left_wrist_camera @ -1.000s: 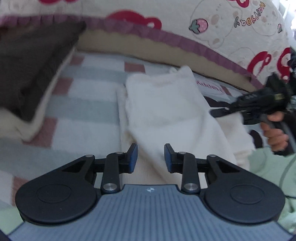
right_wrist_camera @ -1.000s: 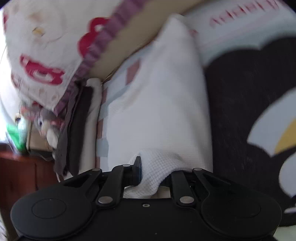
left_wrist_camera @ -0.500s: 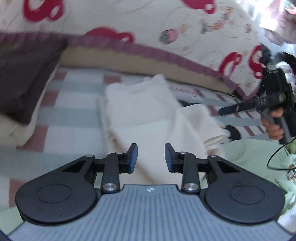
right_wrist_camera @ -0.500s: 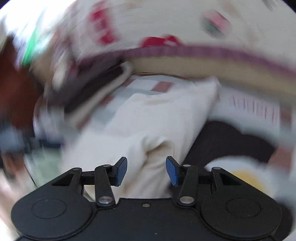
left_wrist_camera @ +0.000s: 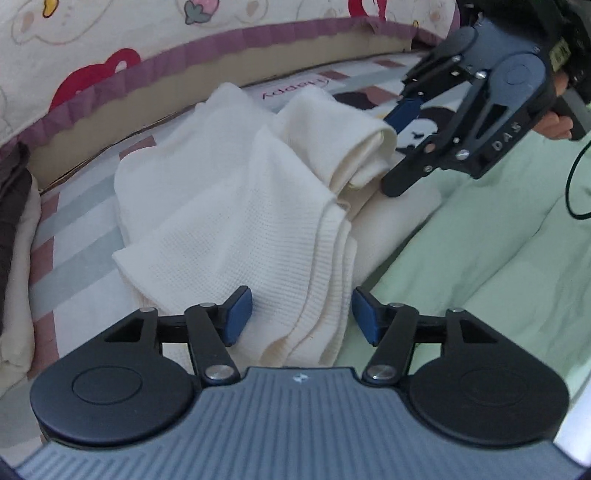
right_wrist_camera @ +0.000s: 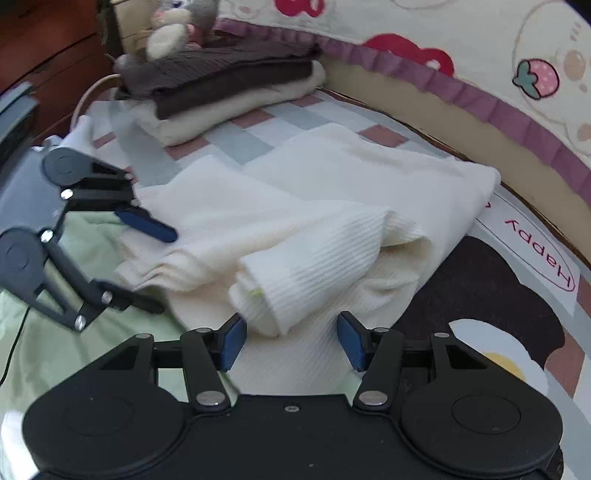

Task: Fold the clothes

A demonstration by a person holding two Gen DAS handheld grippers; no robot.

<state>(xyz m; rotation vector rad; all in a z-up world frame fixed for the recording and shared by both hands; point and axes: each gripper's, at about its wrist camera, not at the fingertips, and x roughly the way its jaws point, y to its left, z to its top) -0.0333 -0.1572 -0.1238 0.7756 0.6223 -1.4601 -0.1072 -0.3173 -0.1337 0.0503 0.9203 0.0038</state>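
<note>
Left wrist view. Left gripper (left_wrist_camera: 302,317) hangs over the near hem of the cream knit garment (left_wrist_camera: 229,206), its blue fingers (left_wrist_camera: 236,319) spread apart; the jaws have just been opening, and the ribbed hem lies in the gap without either pad pressing on it. The garment lies partly folded on the bed (left_wrist_camera: 74,229), on a checked blanket of grey, white and pink squares. A rolled sleeve (left_wrist_camera: 343,136) rests on top at the far right. Right gripper (left_wrist_camera: 397,147) is just beside that sleeve end, fingers apart, nothing pinched. Pale green sheet (left_wrist_camera: 480,240) to the right. Printed quilt with a purple ruffle (left_wrist_camera: 155,40) along the back.

Right wrist view. Right gripper (right_wrist_camera: 291,341) is low over the ribbed cuff of the sleeve (right_wrist_camera: 306,273); the jaws have just been opening, and the cuff end sits between the pads, loose, not clamped. Left gripper (right_wrist_camera: 155,266) is at the left edge of the garment (right_wrist_camera: 332,177), fingers wide. Stack of folded clothes, dark brown over cream (right_wrist_camera: 229,85), at the far left of the bed. Plush toy (right_wrist_camera: 177,26) behind it.
</note>
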